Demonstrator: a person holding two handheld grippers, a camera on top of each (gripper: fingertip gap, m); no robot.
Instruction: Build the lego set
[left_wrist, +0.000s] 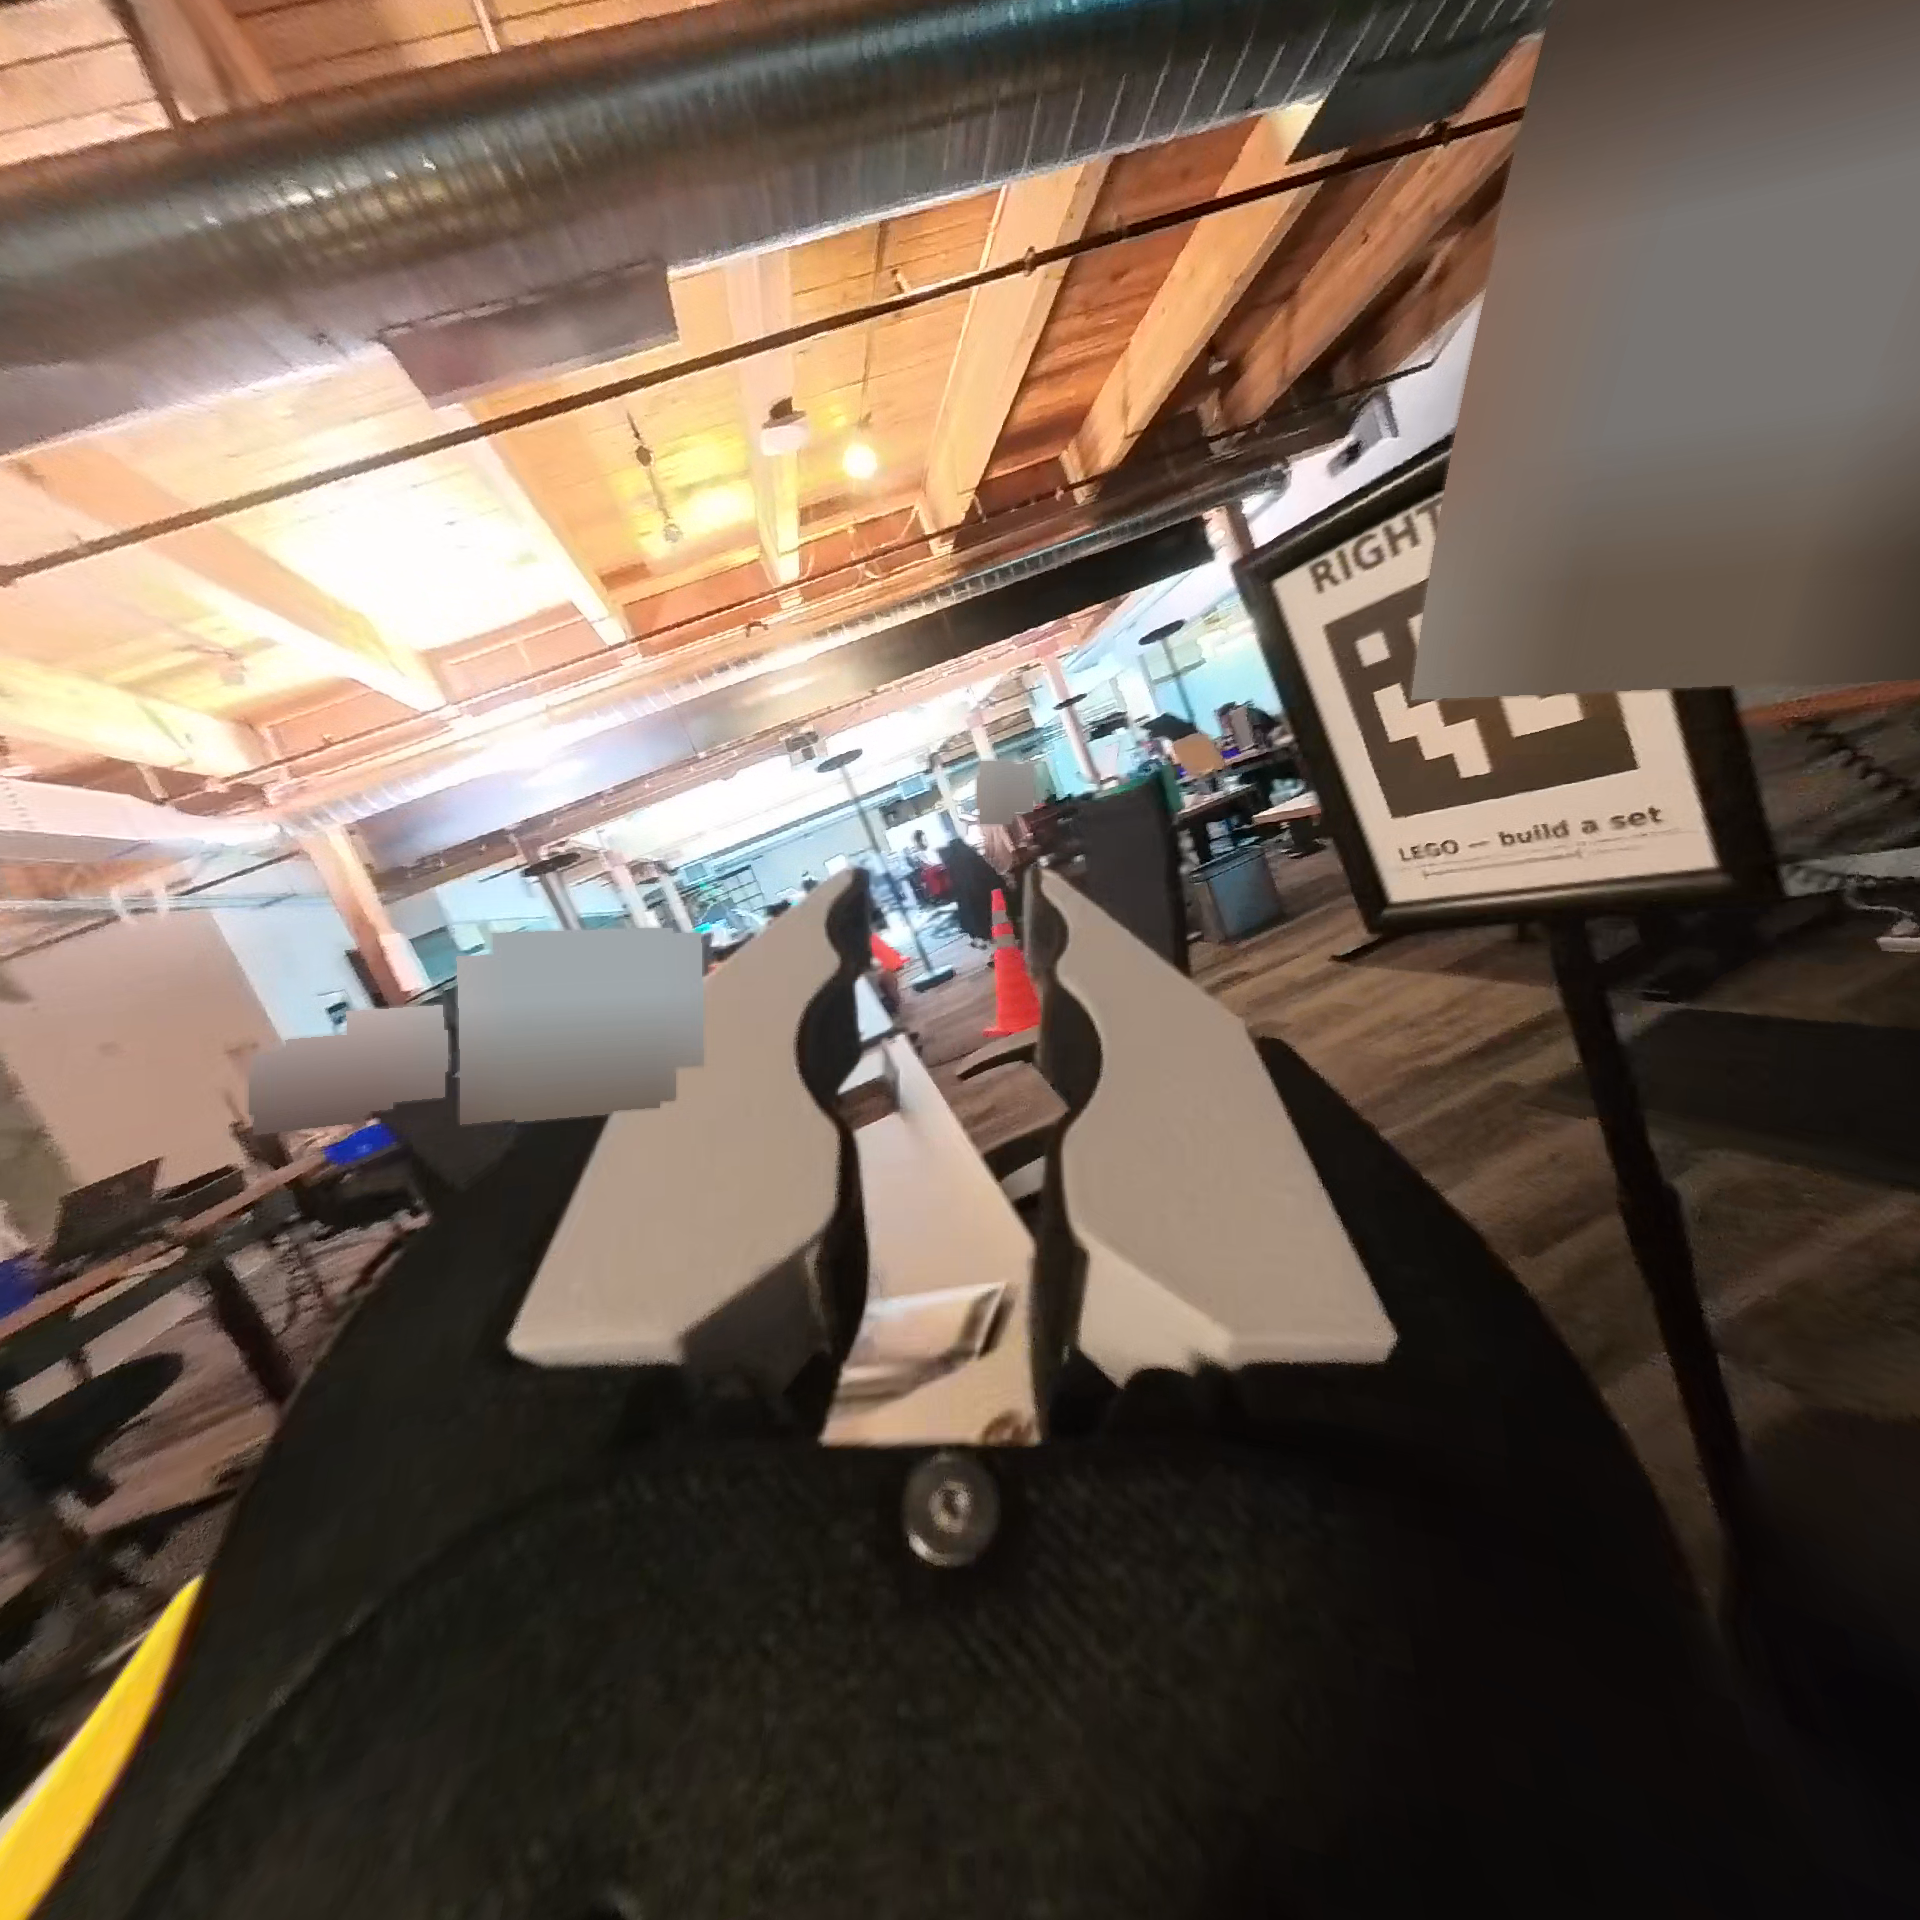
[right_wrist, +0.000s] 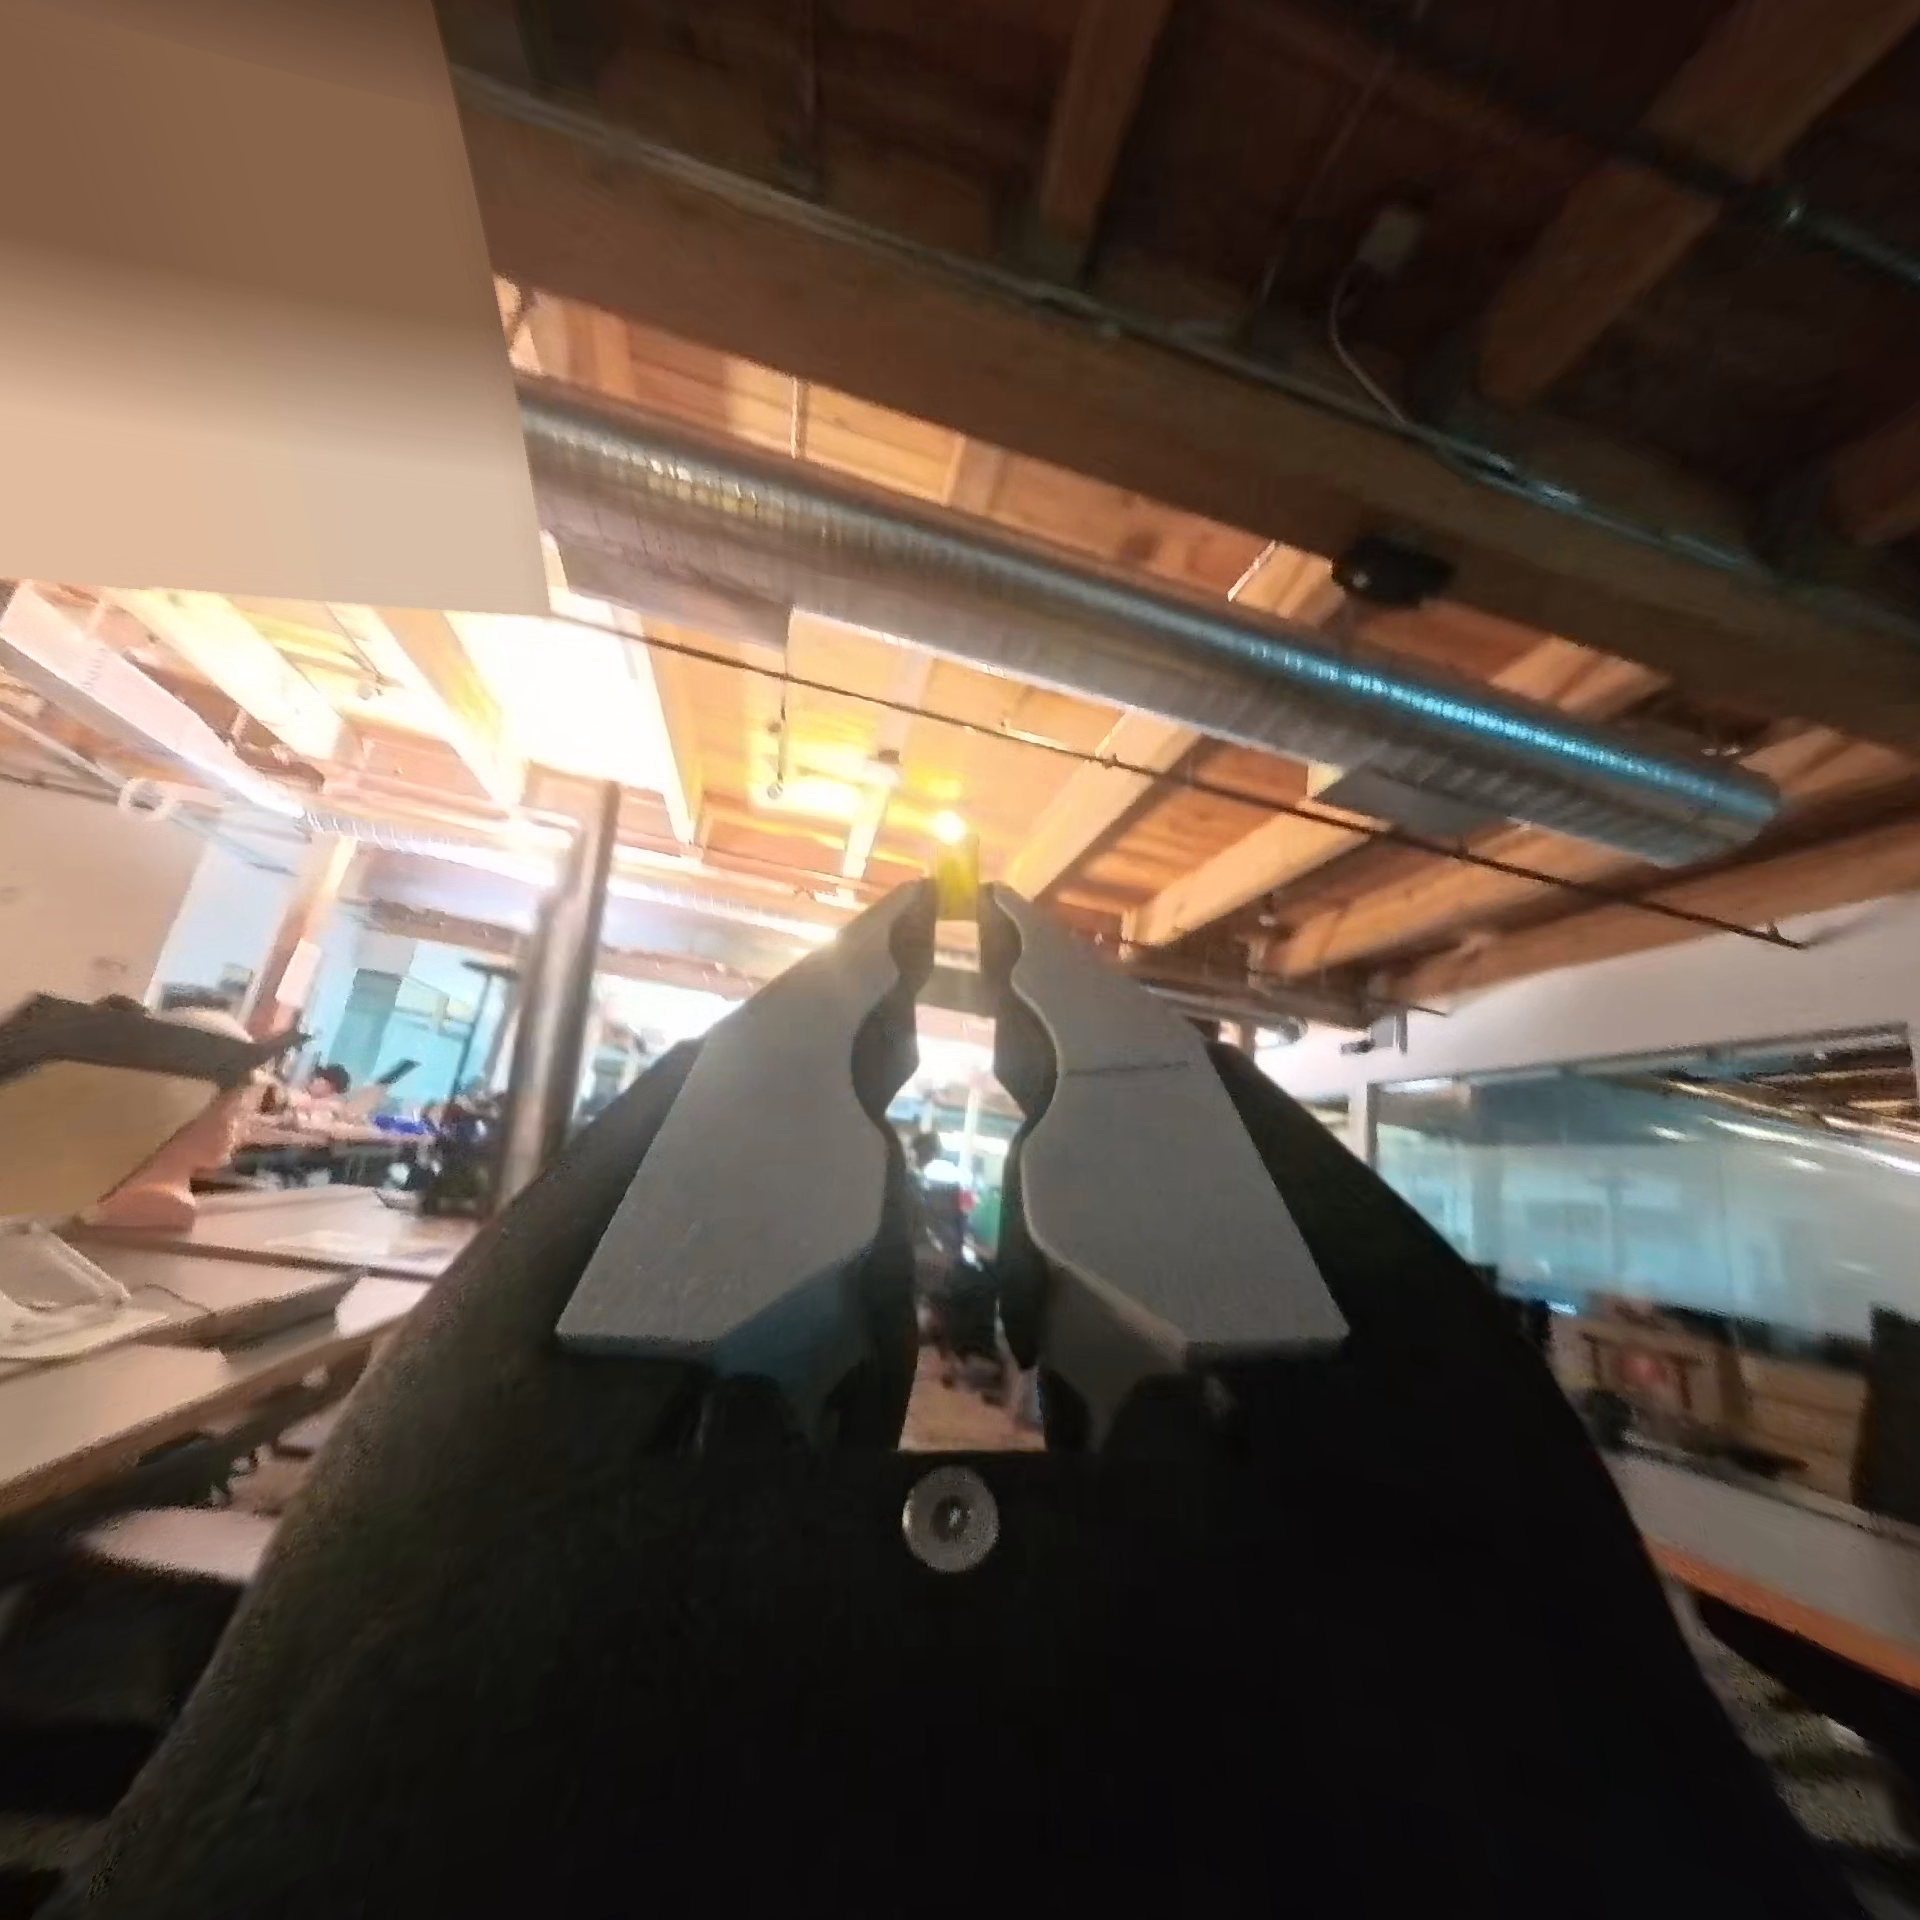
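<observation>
A small yellow brick (right_wrist: 957, 883) sits pinched at the very tip of the right gripper (right_wrist: 958, 902), whose fingers are clenched on it with only a sliver of the piece caught; it is held high, pointed up toward the wooden ceiling (right_wrist: 935, 499) and the metal duct (right_wrist: 1195, 644), with the table (right_wrist: 156, 1382) low at the left. The left gripper (left_wrist: 948, 896) is also raised and aimed out across the room; its fingers stand slightly apart with nothing between them, so it is released and idle. Beyond it, to the right, a framed sign (left_wrist: 1538, 790) stands on a black pole, and an orange cone (left_wrist: 1013, 977) sits far off on the floor. No model or baseplate shows in either view, so how far the build has got cannot be judged. The step in hand looks like carrying the brick to the build. To do it well, the right grip should keep steady pressure, since so shallow a hold could let the piece twist or pop out; both tools need tilting down so the work comes into sight, and the left could brace the model while the brick is pressed straight onto its studs.
</observation>
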